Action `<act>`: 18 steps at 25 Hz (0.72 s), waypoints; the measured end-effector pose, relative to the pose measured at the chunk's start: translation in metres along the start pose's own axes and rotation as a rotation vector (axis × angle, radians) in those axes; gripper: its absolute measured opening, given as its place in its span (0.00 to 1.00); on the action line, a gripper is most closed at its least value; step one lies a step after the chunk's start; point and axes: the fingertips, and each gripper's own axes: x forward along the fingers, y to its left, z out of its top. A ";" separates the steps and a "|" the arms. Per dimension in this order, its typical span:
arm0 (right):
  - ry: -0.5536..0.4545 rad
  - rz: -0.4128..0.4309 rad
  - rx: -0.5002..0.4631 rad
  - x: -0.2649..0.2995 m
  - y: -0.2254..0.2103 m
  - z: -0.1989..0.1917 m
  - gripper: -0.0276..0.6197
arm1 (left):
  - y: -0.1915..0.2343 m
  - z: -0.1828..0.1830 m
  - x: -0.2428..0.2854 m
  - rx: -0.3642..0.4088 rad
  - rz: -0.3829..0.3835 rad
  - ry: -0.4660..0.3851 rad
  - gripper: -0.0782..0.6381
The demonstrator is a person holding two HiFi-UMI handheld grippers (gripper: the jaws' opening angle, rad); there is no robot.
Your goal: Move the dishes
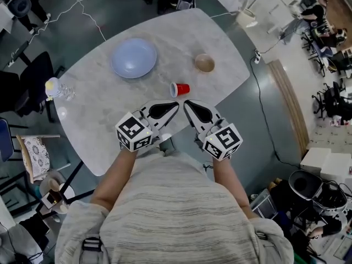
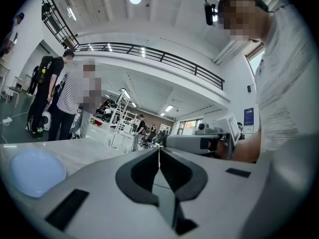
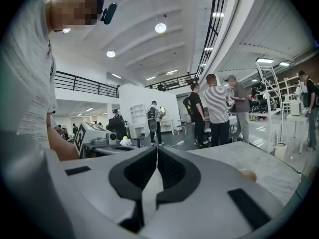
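Observation:
A pale blue plate (image 1: 133,58) lies at the far left of the marble table (image 1: 99,120). A small tan bowl (image 1: 204,62) sits at the far right, and a red cup (image 1: 180,89) lies on its side between them, nearer me. My left gripper (image 1: 175,105) and right gripper (image 1: 186,103) hover side by side over the near edge, tips angled toward each other just short of the cup. Both are shut and empty. The plate (image 2: 35,172) shows low left in the left gripper view, past the shut left gripper (image 2: 159,151). The bowl (image 3: 247,174) peeks at the right beside the shut right gripper (image 3: 157,149).
A clear bottle with a yellow cap (image 1: 55,88) stands at the table's left edge. Chairs (image 1: 30,84) crowd the floor on the left, and cables (image 1: 91,15) run behind the table. Two people (image 3: 219,111) stand talking beyond the far side.

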 end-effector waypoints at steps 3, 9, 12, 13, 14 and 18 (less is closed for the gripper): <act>-0.004 -0.001 0.003 0.010 -0.011 0.002 0.07 | 0.012 0.002 0.005 0.003 0.001 0.004 0.14; 0.033 0.042 -0.006 0.023 -0.027 0.000 0.07 | 0.027 -0.002 0.014 -0.030 0.032 0.011 0.14; 0.055 0.091 -0.017 0.032 -0.037 -0.005 0.07 | 0.040 -0.006 0.022 -0.042 0.061 0.017 0.14; 0.062 0.112 -0.020 0.035 -0.041 -0.006 0.07 | 0.044 -0.006 0.025 -0.038 0.074 0.023 0.14; 0.069 0.135 -0.021 0.038 -0.044 -0.007 0.07 | 0.048 -0.007 0.029 -0.031 0.090 0.030 0.14; 0.101 0.234 -0.029 0.047 -0.064 -0.009 0.07 | 0.065 -0.005 0.040 -0.027 0.179 0.043 0.14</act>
